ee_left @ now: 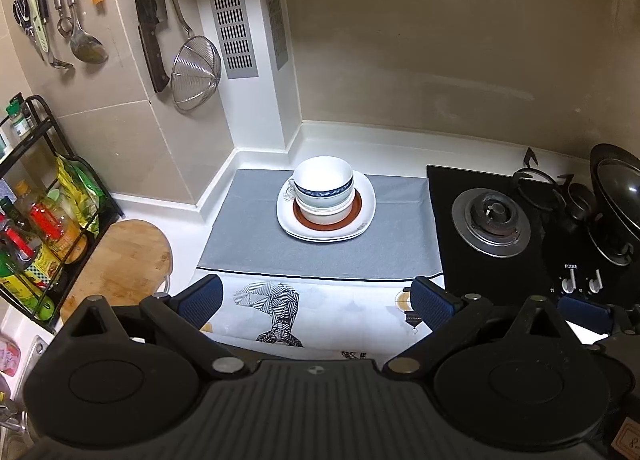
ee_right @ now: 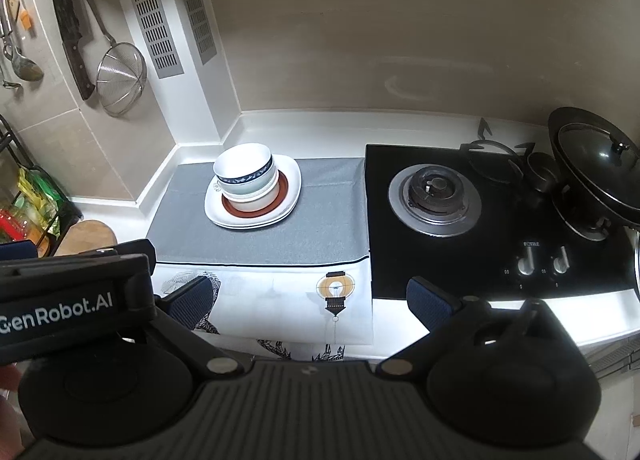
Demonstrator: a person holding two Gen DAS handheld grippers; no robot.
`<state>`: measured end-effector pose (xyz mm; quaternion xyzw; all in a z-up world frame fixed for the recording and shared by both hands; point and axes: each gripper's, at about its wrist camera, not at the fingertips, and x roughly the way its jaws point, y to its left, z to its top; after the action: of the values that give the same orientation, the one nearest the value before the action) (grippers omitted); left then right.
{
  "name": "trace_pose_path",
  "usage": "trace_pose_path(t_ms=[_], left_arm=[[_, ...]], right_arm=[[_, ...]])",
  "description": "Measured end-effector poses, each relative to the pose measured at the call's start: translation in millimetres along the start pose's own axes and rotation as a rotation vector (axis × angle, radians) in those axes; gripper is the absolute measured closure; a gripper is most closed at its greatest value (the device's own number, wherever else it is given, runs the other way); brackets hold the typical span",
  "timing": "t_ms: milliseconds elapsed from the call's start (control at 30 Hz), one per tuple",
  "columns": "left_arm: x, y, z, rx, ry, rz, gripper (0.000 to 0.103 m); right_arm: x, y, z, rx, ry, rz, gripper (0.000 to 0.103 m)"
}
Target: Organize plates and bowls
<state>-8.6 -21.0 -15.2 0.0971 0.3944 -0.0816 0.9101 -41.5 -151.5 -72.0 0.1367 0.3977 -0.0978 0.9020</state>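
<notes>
A stack of white ceramic bowls (ee_left: 324,190), the top one banded in blue, sits nested on white squarish plates (ee_left: 366,204) with a brown-ringed plate between, all on the grey cloth mat (ee_left: 248,236). Well short of the stack, the left gripper (ee_left: 316,298) and right gripper (ee_right: 310,300) hang spread and empty. The stack looks finished; any touch-up should approach level, steadying the lowest plate, clear of the black gas hob (ee_left: 492,228) beside the mat.
</notes>
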Motion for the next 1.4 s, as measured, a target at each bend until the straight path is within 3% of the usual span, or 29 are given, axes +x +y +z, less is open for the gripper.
trace_pose_path(t_ms=[333,1400], left_arm=[[-0.2,1.8,-0.8,-0.002,0.027,0.001,0.003],[5.9,-0.8,2.3,0.031,0.012,0.033,0.000]], right_arm=[[-1.0,1.6,-4.0,-0.008,0.004,0.010,0.000],[8.7,0.8,-1.2,0.011,0.014,0.036,0.000]])
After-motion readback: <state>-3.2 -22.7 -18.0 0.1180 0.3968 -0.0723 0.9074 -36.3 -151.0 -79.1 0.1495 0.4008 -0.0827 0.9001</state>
